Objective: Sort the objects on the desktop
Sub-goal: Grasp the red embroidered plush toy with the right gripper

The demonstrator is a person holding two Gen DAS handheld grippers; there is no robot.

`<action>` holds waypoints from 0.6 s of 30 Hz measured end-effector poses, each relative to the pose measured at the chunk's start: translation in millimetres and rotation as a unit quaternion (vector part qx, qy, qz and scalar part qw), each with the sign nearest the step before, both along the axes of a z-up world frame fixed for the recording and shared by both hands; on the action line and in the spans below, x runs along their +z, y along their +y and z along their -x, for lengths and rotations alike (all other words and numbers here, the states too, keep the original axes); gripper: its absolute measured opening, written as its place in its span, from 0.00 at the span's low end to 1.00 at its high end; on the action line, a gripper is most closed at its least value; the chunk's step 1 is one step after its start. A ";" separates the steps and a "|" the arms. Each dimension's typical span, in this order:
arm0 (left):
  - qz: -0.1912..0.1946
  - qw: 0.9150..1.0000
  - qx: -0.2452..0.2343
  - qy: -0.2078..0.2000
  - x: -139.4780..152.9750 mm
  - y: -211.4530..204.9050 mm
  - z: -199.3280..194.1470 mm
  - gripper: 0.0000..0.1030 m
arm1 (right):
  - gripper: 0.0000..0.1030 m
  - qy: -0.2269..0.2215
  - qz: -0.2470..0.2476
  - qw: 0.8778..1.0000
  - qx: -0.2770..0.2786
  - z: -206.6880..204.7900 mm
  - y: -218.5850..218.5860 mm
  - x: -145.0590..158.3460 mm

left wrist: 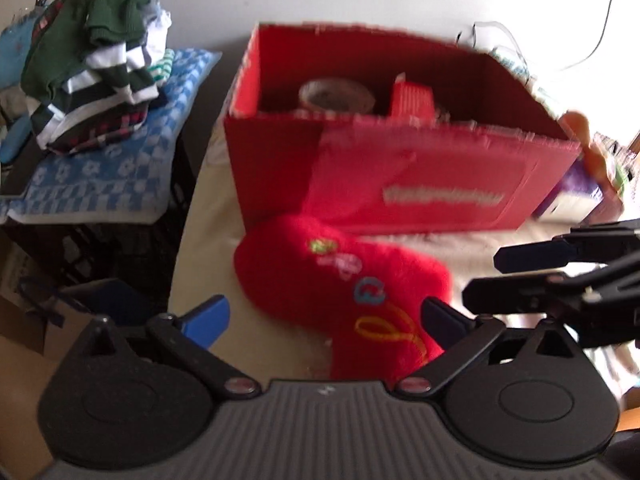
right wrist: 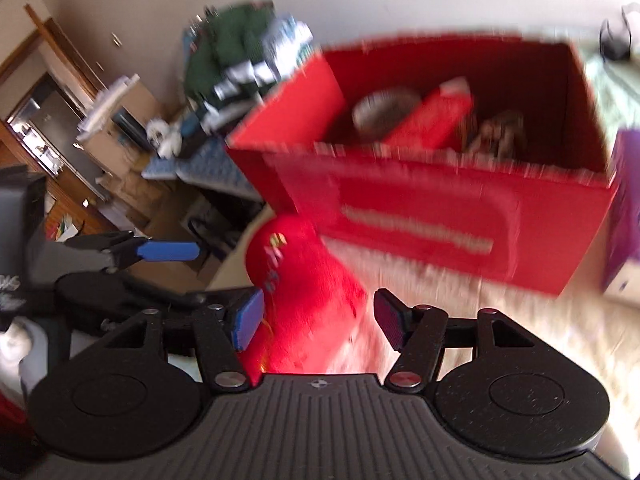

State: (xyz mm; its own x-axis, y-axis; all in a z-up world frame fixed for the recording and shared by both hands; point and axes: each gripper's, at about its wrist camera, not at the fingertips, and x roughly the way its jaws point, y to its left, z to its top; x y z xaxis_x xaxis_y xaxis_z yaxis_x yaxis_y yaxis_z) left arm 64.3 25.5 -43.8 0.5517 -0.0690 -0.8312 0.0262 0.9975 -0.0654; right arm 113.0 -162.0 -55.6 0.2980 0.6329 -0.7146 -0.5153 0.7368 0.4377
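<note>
A red plush pouch [left wrist: 344, 288] with coloured embroidery lies on the cream tabletop in front of an open red cardboard box [left wrist: 400, 176]. My left gripper [left wrist: 326, 316] is open, its blue pads either side of the pouch's near end. In the right wrist view the same pouch [right wrist: 308, 292] lies between the pads of my right gripper [right wrist: 318, 320], also open. The box [right wrist: 440, 220] holds a tape roll [right wrist: 384, 110], a red carton [right wrist: 432, 120] and a brownish item. The right gripper's fingers [left wrist: 532, 264] show at the left view's right edge.
A pile of folded clothes [left wrist: 92, 60] sits on a blue patterned cloth [left wrist: 100, 176] over a dark crate left of the table. A purple box [right wrist: 624, 216] stands right of the red box. An orange item [left wrist: 588, 148] is beside the box's right corner.
</note>
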 end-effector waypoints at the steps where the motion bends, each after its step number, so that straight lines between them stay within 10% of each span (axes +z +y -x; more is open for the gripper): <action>1: -0.002 1.000 0.000 0.003 -4.4 -1.7 -0.2 0.99 | 0.66 0.014 -0.002 1.000 -0.005 -2.6 0.5 -6.0; 10: 0.045 0.998 -0.031 0.009 -26.8 -1.9 -5.5 1.00 | 0.69 0.101 -0.047 0.992 -0.051 -13.8 3.8 -34.5; 18: 0.109 0.991 -0.064 0.039 -49.1 2.0 -17.1 1.00 | 0.77 0.091 -0.025 0.995 -0.045 -13.8 28.0 -42.0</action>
State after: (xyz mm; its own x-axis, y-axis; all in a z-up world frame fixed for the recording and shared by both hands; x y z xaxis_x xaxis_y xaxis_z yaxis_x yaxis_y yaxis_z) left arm 81.3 27.5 -92.9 0.4610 -0.3167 -0.8289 0.1373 0.9483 -0.2860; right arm 126.8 -134.0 -97.5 0.2244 0.6454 -0.7302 -0.3573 0.7516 0.5545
